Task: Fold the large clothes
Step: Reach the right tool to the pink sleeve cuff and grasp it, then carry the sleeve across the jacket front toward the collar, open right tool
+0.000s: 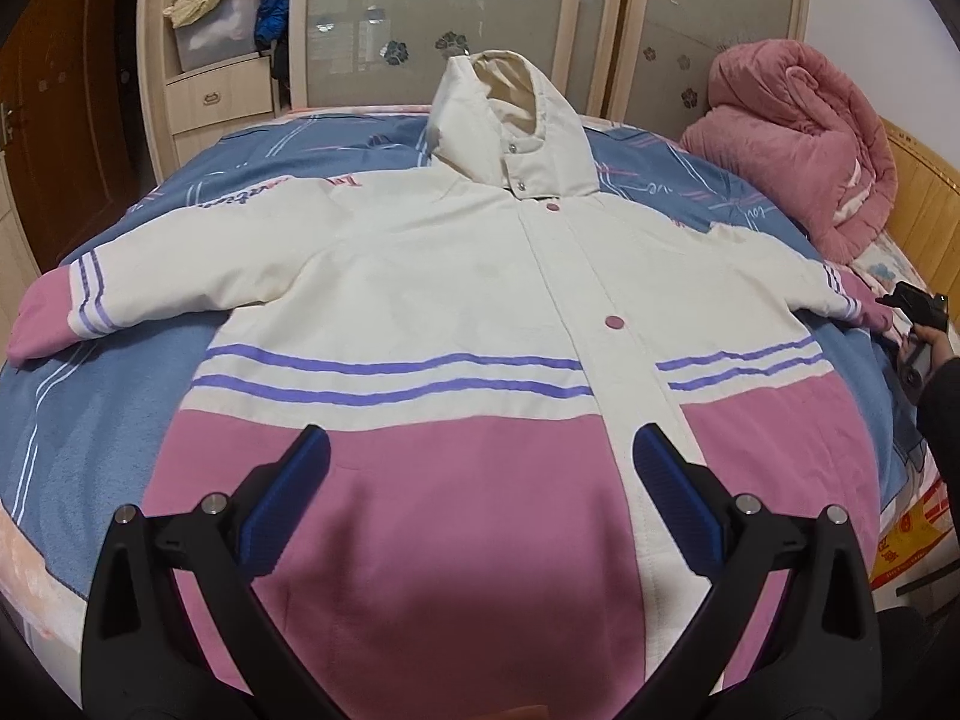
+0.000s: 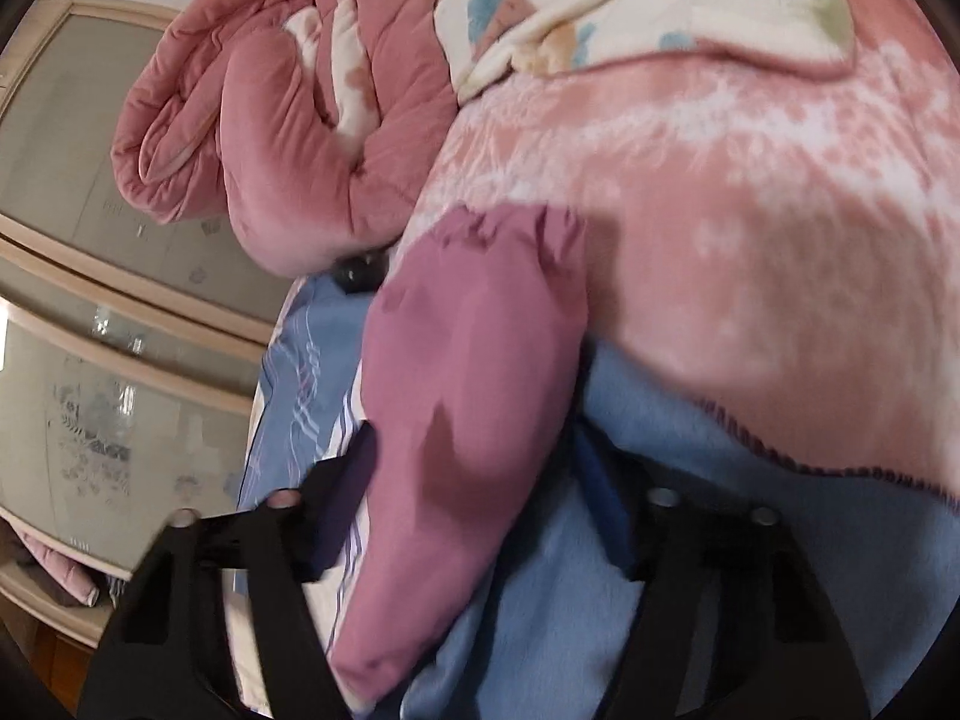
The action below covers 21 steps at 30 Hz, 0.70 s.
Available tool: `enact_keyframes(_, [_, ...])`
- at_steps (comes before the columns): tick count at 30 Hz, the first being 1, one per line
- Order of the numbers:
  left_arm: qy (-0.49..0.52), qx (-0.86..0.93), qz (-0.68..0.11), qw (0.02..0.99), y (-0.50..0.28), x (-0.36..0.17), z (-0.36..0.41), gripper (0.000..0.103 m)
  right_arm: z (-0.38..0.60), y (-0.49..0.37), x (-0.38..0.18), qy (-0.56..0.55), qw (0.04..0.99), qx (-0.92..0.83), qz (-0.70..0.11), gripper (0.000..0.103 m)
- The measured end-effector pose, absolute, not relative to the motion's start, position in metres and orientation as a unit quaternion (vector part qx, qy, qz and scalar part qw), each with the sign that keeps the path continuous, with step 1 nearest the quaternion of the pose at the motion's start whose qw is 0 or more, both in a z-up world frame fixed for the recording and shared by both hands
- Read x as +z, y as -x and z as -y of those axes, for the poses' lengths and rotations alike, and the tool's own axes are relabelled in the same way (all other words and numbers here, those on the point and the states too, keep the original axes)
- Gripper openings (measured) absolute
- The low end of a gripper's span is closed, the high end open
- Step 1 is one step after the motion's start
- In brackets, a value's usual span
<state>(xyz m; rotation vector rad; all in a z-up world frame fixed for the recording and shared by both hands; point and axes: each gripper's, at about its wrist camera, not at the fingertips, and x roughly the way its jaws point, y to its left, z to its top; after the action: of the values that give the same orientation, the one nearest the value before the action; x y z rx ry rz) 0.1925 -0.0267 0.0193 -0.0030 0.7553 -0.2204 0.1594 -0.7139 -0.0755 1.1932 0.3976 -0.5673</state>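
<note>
A large hooded jacket [image 1: 456,276], cream on top and pink below with purple stripes, lies face up and spread flat on the bed. My left gripper [image 1: 480,456] hovers open over its pink hem, blue pads wide apart and holding nothing. The jacket's right sleeve ends in a pink cuff [image 2: 474,348]. My right gripper [image 2: 480,480] has that cuff between its fingers, which press on both sides of it. In the left wrist view the right gripper [image 1: 894,303] is at the far right by that cuff, held by a hand [image 1: 930,342].
A blue striped sheet [image 1: 108,372] covers the bed. A rolled pink quilt [image 1: 792,138] sits at the far right corner, with a pink blanket [image 2: 750,240] and a floral cloth [image 2: 630,6] beside the cuff. Wardrobe doors [image 1: 420,12] stand behind the bed.
</note>
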Motion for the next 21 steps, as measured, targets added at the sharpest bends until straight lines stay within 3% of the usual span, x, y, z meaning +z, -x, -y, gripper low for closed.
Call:
enact_keyframes(3, [0.002, -0.112, -0.364, 0.925, -0.191, 0.022, 0.029, 0.101, 0.714, -0.169, -0.064, -0.51, 0.792, -0.275, -0.192, 0.021])
enact_keyframes(6, [0.005, -0.11, -0.356, 0.928, -0.189, 0.025, 0.028, 0.101, 0.7, -0.175, -0.032, -0.456, 0.825, -0.281, -0.181, 0.013])
enact_keyframes(16, [0.02, -0.103, -0.339, 0.935, -0.184, 0.039, 0.016, 0.101, 0.559, -0.22, 0.129, -0.245, 0.944, -0.196, -0.104, 0.01])
enact_keyframes(21, [0.043, -0.097, -0.327, 0.939, -0.185, 0.049, 0.003, 0.101, 0.447, -0.25, 0.162, -0.146, 0.977, -0.117, -0.102, 0.01])
